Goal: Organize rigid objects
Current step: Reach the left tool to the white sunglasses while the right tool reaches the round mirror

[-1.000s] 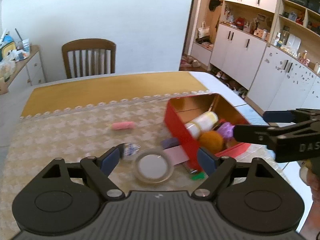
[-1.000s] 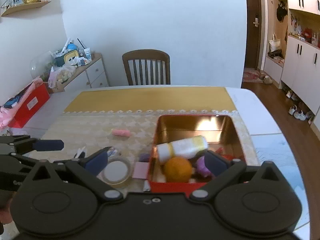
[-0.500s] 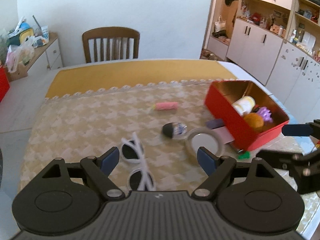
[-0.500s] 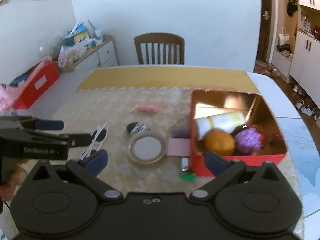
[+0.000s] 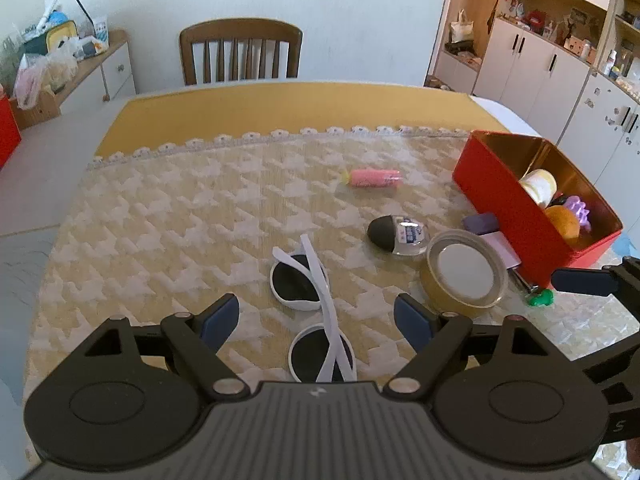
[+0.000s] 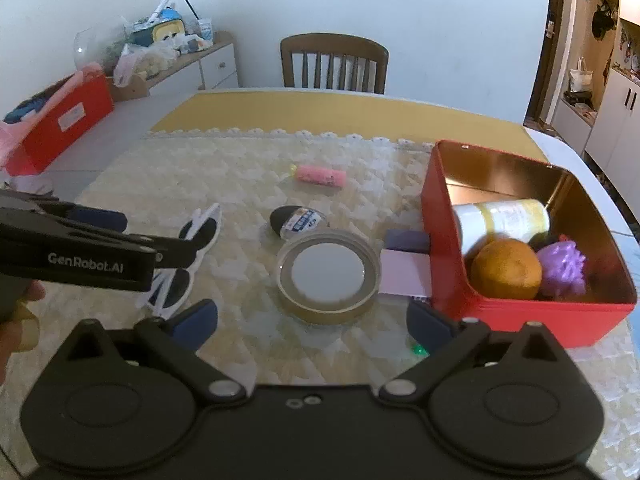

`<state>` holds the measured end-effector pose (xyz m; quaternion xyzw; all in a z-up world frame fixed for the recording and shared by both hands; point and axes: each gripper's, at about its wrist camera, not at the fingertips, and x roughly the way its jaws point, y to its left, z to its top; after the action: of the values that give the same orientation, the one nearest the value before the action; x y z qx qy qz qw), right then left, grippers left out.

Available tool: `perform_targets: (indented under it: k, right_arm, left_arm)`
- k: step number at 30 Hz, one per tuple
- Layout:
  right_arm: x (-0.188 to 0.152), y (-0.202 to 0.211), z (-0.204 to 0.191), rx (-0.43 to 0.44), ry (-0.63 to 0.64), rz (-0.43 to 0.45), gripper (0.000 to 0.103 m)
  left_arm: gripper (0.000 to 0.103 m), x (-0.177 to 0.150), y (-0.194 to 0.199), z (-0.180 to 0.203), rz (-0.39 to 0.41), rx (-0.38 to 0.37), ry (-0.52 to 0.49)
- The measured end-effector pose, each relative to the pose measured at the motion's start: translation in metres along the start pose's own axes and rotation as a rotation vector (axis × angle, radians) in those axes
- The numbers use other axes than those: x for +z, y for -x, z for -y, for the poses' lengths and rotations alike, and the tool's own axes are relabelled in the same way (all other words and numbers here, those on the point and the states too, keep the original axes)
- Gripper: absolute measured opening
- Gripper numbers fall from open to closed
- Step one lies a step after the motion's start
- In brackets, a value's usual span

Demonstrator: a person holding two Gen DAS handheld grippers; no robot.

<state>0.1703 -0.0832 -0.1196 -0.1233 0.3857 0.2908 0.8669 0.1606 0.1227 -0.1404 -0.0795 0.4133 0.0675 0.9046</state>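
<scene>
Counting across the desk [image 5: 168,216]: one pair of white sunglasses [image 5: 316,304] at lower centre of the left wrist view, one pink tube [image 5: 374,178] above them, one dark oval case with a blue label too small to read [image 5: 396,234], one round tape roll [image 5: 464,274] at right, one purple block [image 6: 406,239], one pale pink card [image 6: 404,272] and one small green piece [image 5: 540,300]. One red tin [image 6: 532,314] sits at the right edge and holds one white-and-yellow bottle [image 6: 504,220], one orange [image 6: 506,268] and one purple toy [image 6: 562,266]. Both sets of tongs are spread wide with nothing clamped: the left tongs [image 5: 316,320] over the sunglasses, the right tongs [image 6: 312,320] over the tape roll. "GenRobot.AI" reads on the left tongs at left of the right wrist view.
</scene>
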Motion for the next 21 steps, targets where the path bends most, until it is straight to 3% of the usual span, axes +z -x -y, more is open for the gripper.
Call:
perform_targets:
  k: [5, 12, 21]
  right_arm:
    - [-0.003, -0.016, 0.003, -0.017, -0.050, -0.010, 0.094]
    - [0.000, -0.031, 0.009, -0.048, -0.088, -0.017, 0.084]
    - [0.007, -0.043, 0.008, -0.070, -0.094, -0.025, 0.082]
  left_arm:
    - [0.081, 0.000, -0.014, -0.001, -0.022, -0.003, 0.009]
    - [0.057, 0.001, -0.027, -0.001, -0.041, -0.009, -0.006]
    - [0.034, 0.000, -0.037, 0.002, -0.046, -0.014, -0.037]
